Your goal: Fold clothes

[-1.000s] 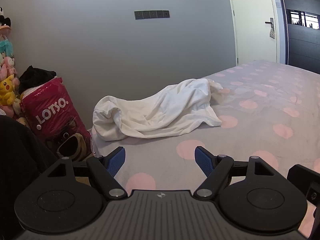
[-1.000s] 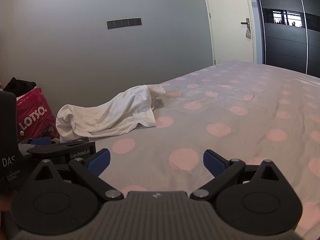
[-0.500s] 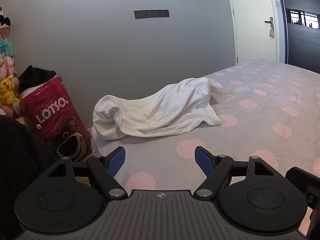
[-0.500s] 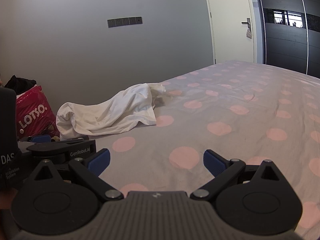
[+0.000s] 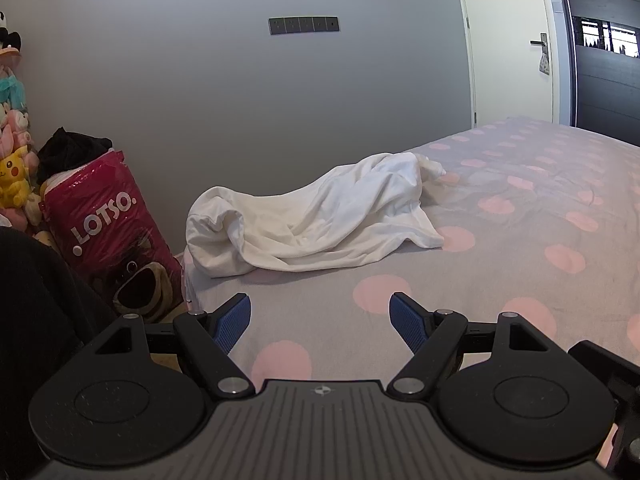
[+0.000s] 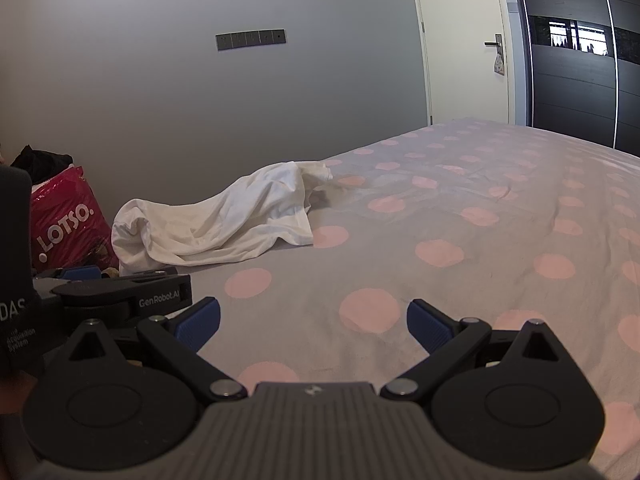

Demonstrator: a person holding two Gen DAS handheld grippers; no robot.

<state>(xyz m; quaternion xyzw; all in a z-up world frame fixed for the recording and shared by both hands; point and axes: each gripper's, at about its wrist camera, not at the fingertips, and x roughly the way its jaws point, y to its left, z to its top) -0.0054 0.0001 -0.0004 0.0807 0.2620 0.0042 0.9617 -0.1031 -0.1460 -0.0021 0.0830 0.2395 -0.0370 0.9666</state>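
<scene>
Garment [image 5: 316, 216] lies bunched, its shape unreadable.

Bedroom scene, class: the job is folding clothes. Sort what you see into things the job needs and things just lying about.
Needed for the job:
white garment
bed
left gripper, jaws open
right gripper, jaws open

Just lying about:
pink bag
soft toys
door
wall switches

Both my wrist cameras sit low over the bed [image 5: 500, 280], facing the grey wall [image 5: 240, 100]. They share the white garment [image 5: 320, 216] ahead, nearer in my left view.
</scene>
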